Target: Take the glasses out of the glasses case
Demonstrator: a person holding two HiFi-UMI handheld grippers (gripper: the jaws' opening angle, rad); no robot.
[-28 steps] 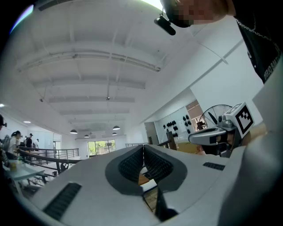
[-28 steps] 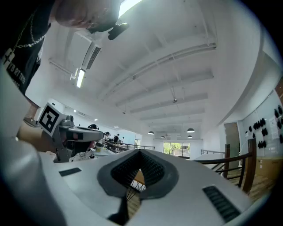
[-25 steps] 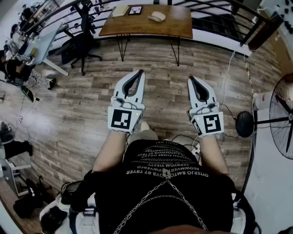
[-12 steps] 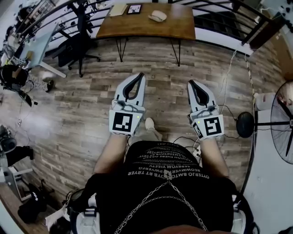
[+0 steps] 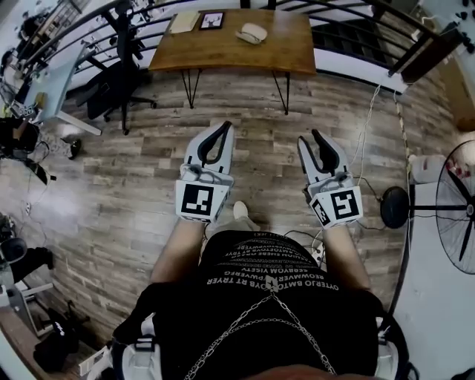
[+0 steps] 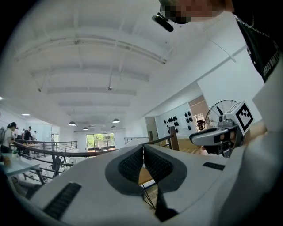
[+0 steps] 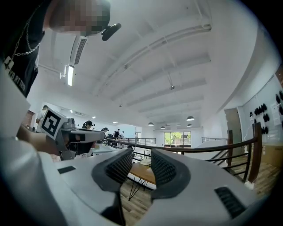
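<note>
Looking steeply down in the head view, I see my left gripper [image 5: 226, 126] and right gripper [image 5: 311, 138] held out level over a grey-brown plank floor [image 5: 133, 185]. Only this view shows the pale, rounded glasses case [image 5: 252, 33]. It lies on a brown wooden table with thin black legs [image 5: 282, 44] at the far side, beside a small dark-framed picture [image 5: 212, 20] and a pale sheet [image 5: 184, 21]. The left gripper view alone shows that gripper's ribbed black pads [image 6: 130, 165] meeting at the tips, with nothing held. The right gripper view shows its jaws standing apart, having just been opening, and only a strip of the table top shows in the gap. A black office chair [image 5: 111, 70] stands left of the table, a black standing fan [image 5: 456, 211] is at the right, and a black railing [image 5: 356, 22] runs behind. Only floor lies between jaws and table. The case is well apart from both grippers, ahead and roughly between their lines.
</note>
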